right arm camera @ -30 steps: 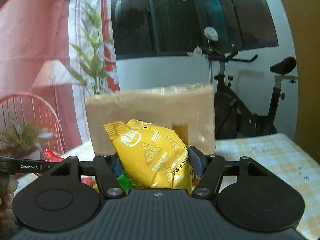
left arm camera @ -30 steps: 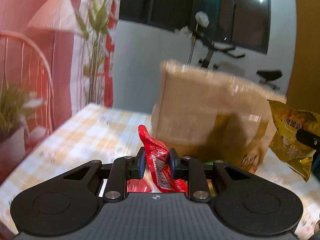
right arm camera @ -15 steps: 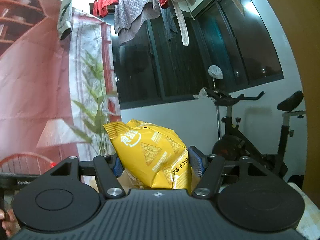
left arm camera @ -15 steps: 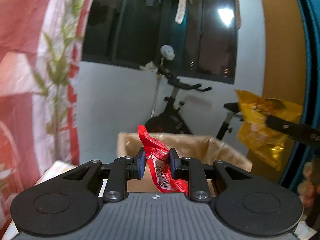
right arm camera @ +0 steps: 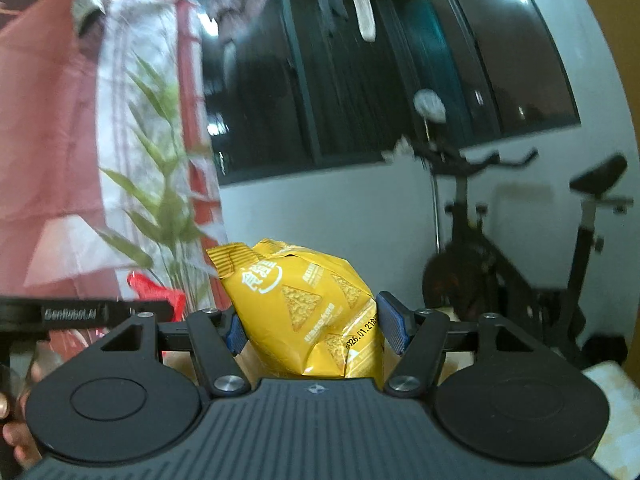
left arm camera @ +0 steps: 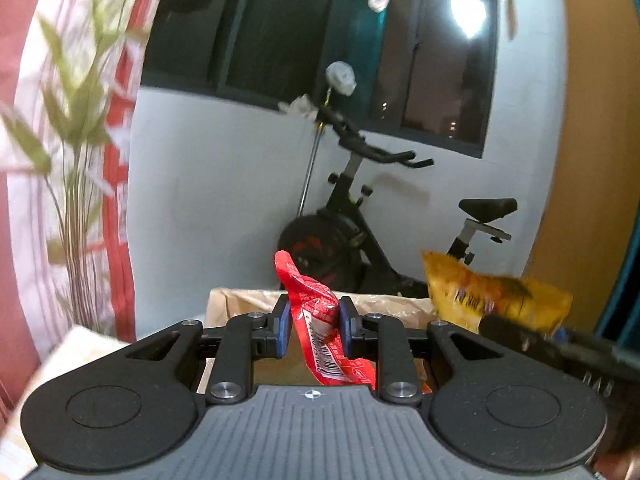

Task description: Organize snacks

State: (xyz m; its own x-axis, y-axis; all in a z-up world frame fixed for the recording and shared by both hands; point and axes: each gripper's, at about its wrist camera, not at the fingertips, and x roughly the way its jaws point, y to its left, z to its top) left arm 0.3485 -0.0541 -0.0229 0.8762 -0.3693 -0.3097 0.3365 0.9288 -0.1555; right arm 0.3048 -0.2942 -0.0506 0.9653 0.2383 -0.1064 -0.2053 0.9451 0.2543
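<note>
My left gripper (left arm camera: 314, 326) is shut on a red snack packet (left arm camera: 320, 320) and holds it up above the open top of a brown cardboard box (left arm camera: 240, 300). My right gripper (right arm camera: 316, 330) is shut on a yellow chip bag (right arm camera: 308, 304). In the left wrist view the yellow bag (left arm camera: 492, 300) shows at the right, blurred, over the box's right rim. In the right wrist view the red packet (right arm camera: 154, 290) and the left gripper's body (right arm camera: 72, 314) show at the left. The box is mostly hidden in the right wrist view.
An exercise bike (left arm camera: 360, 216) stands behind the box against a white wall with dark windows. A plant (left arm camera: 72, 128) and a red-and-white curtain are at the left. A checked tablecloth (left arm camera: 80, 348) shows at the lower left, and at the lower right in the right wrist view (right arm camera: 612, 408).
Both grippers have lifted with their snacks from in front of the box to above its top. The right gripper with the yellow bag has dropped nearer the box rim.
</note>
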